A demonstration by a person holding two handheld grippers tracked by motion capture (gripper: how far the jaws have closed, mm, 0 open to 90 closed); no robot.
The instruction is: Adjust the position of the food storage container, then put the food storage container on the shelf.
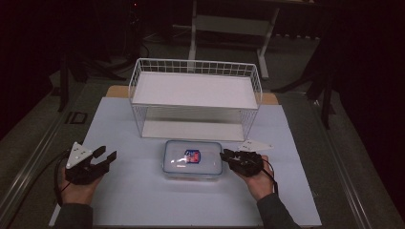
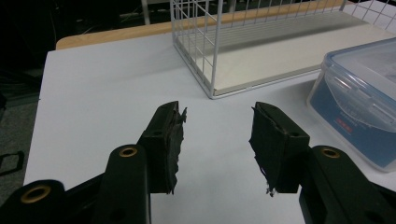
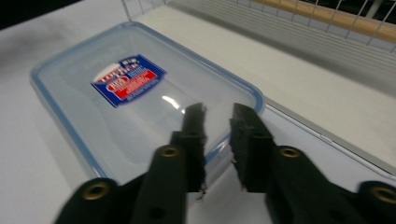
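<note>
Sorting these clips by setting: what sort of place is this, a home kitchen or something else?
Probably a lab or workshop set up for recording, not a kitchen. A white sheet-covered table holds just a white wire two-tier rack and a clear plastic lidded food box, with dark surroundings and bare desk legs behind.

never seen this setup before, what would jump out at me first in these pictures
The clear plastic food box with a blue-rimmed lid and a red and blue label sits mid-table on the white sheet, just in front of a white wire rack. The right tool is at the box's right edge with a small gap between its jaws, the box's rim at that gap in the right gripper view. The left tool rests apart on the left, jaws parted and empty.
</note>
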